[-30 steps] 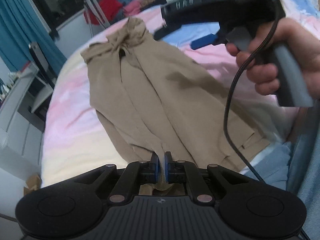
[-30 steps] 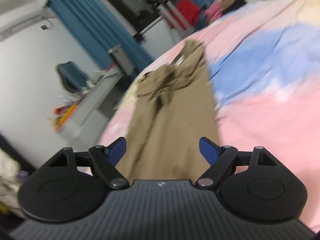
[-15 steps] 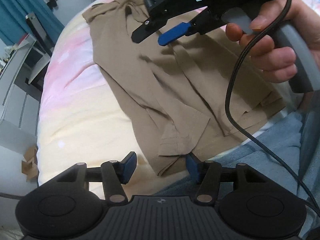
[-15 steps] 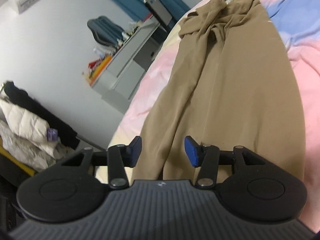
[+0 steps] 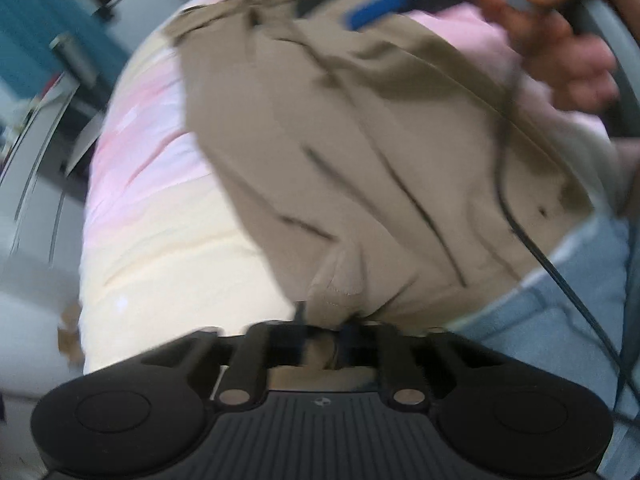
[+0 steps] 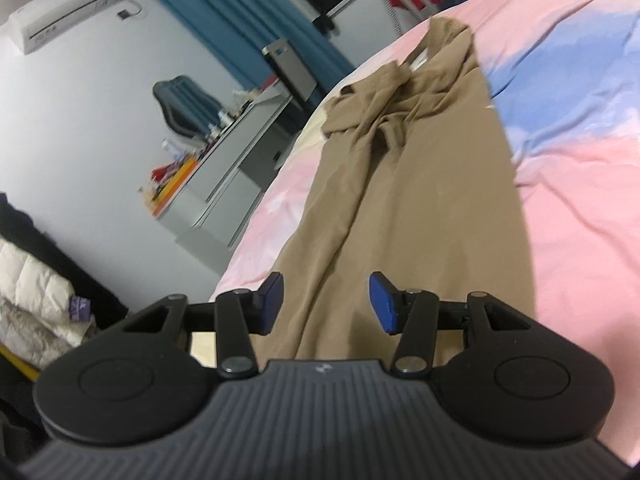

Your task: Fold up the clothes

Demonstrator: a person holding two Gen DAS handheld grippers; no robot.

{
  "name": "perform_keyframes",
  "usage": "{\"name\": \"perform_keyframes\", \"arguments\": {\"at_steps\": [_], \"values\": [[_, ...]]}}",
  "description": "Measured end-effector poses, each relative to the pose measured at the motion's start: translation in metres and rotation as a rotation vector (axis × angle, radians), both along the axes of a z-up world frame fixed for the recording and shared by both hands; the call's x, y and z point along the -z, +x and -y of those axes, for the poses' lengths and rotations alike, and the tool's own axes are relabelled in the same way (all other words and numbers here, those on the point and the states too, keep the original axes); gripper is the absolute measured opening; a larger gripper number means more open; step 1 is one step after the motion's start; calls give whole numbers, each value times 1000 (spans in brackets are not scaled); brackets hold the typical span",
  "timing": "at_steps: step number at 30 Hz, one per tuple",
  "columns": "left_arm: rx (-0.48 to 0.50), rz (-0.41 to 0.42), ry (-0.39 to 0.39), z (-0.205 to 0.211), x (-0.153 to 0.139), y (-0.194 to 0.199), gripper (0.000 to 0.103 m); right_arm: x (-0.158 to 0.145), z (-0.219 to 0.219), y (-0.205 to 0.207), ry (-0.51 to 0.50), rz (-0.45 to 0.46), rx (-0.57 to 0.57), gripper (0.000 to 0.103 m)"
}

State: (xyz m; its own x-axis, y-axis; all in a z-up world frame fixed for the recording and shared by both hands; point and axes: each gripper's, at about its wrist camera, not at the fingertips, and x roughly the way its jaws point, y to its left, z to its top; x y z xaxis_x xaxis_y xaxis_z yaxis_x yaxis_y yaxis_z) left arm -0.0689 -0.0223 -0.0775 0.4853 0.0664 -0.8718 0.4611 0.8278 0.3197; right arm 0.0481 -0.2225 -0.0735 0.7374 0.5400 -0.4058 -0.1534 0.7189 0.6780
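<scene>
A tan garment (image 5: 360, 140) lies lengthwise on the pastel bed sheet (image 5: 160, 260), its crumpled collar end far away (image 6: 400, 92). My left gripper (image 5: 324, 332) is at the garment's near hem. Its jaws are closing, and a bunched fold of tan cloth is pinched between the pads. The left wrist view is blurred. My right gripper (image 6: 326, 304) hovers low over the near half of the garment (image 6: 420, 220). It is open, with cloth lying under the gap and neither blue pad touching it. In the left wrist view a hand (image 5: 560, 40) holds that gripper above the garment's far right, one blue fingertip (image 5: 384, 12) showing.
The person's jeans (image 5: 560, 340) press against the bed's near edge, and a black cable (image 5: 504, 184) hangs across the cloth. Left of the bed stand a grey desk (image 6: 224, 176), a chair (image 6: 180, 96), a monitor (image 6: 290, 64) and a white jacket (image 6: 36, 312). Pink and blue sheet (image 6: 580, 200) spreads right.
My left gripper opened over the near hem, then closed on a fold of it. My right gripper narrowed from wide open and shifted over the garment's near half.
</scene>
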Motion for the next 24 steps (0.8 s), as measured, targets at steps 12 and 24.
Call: {"name": "perform_keyframes", "arguments": {"at_steps": [12,24], "values": [[-55,-97,-56,-36,-34,1,22,-3,23,-17,-72,-40,127,51],[-166,-19,-535,-90,-73,19,90,-5,33,-72,-173,-206,147,69]]}}
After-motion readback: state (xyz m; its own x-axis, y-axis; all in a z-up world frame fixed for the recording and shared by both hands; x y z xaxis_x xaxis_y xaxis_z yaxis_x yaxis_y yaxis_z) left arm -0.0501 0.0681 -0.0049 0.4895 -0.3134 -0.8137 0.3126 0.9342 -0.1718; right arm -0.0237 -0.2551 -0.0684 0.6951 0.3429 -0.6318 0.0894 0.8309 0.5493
